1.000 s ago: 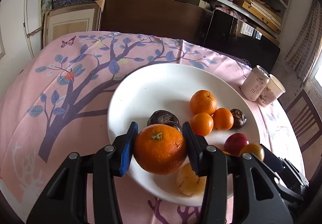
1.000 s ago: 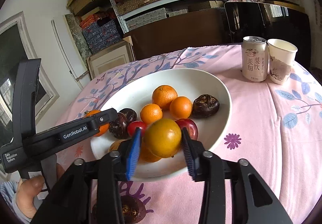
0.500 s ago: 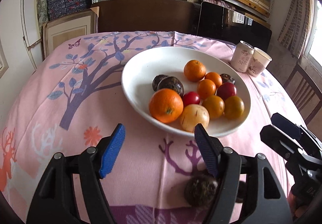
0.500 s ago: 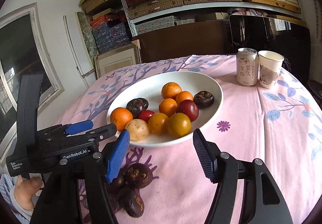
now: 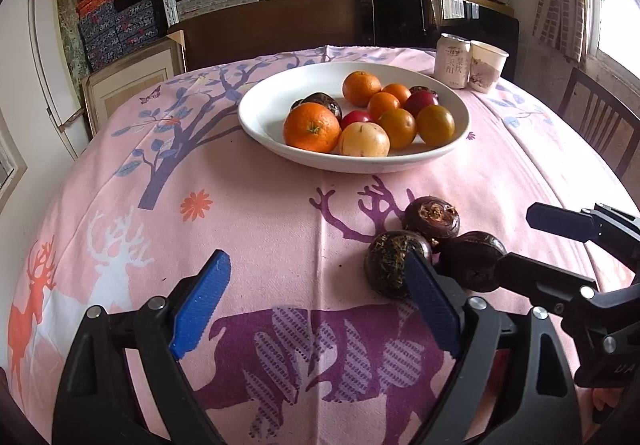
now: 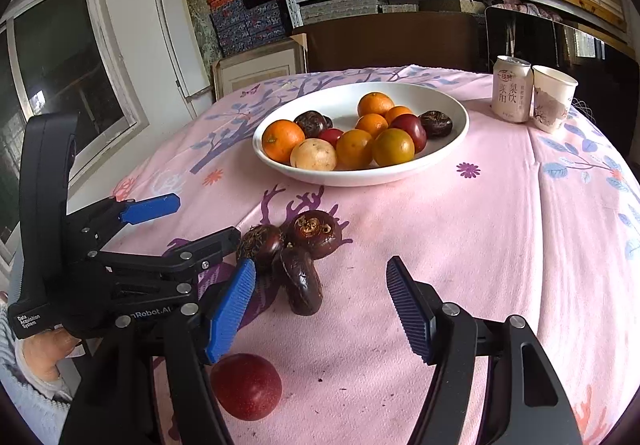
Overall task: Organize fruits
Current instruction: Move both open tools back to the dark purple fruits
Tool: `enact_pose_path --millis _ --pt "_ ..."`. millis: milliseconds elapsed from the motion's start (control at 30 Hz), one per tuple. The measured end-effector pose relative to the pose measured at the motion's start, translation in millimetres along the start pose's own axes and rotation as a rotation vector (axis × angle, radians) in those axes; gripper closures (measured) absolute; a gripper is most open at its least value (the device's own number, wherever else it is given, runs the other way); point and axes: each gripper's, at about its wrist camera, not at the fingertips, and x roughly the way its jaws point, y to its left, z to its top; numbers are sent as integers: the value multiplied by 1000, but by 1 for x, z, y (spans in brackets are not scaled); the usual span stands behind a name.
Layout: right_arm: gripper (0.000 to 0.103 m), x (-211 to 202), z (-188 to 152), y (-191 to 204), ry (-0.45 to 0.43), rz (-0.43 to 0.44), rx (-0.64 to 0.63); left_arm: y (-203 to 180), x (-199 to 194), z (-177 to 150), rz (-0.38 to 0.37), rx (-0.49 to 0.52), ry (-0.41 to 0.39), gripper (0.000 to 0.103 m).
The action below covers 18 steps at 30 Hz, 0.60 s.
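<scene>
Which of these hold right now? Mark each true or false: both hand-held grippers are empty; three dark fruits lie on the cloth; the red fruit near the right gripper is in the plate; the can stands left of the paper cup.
1. Both the left hand-held gripper and right hand-held gripper are empty: true.
2. Three dark fruits lie on the cloth: true.
3. The red fruit is in the plate: false, it lies on the cloth.
4. The can stands left of the paper cup: true.

The left gripper [image 6: 192, 221] body reads "Data Acquisition System" and what looks like "nRobot.AI", partly hidden, while the can [image 6: 512, 89] bears Chinese characters, 梨饮.
</scene>
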Motion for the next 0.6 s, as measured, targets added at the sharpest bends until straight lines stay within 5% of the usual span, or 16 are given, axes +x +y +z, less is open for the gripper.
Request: enact_pose_path --millis 333,600 --pt "51 11 -2 -1 61 17 15 -11 13 -1 -40 46 46 15" --pt "69 28 -3 -4 125 92 70 1 22 0 -85 -12 91 14"
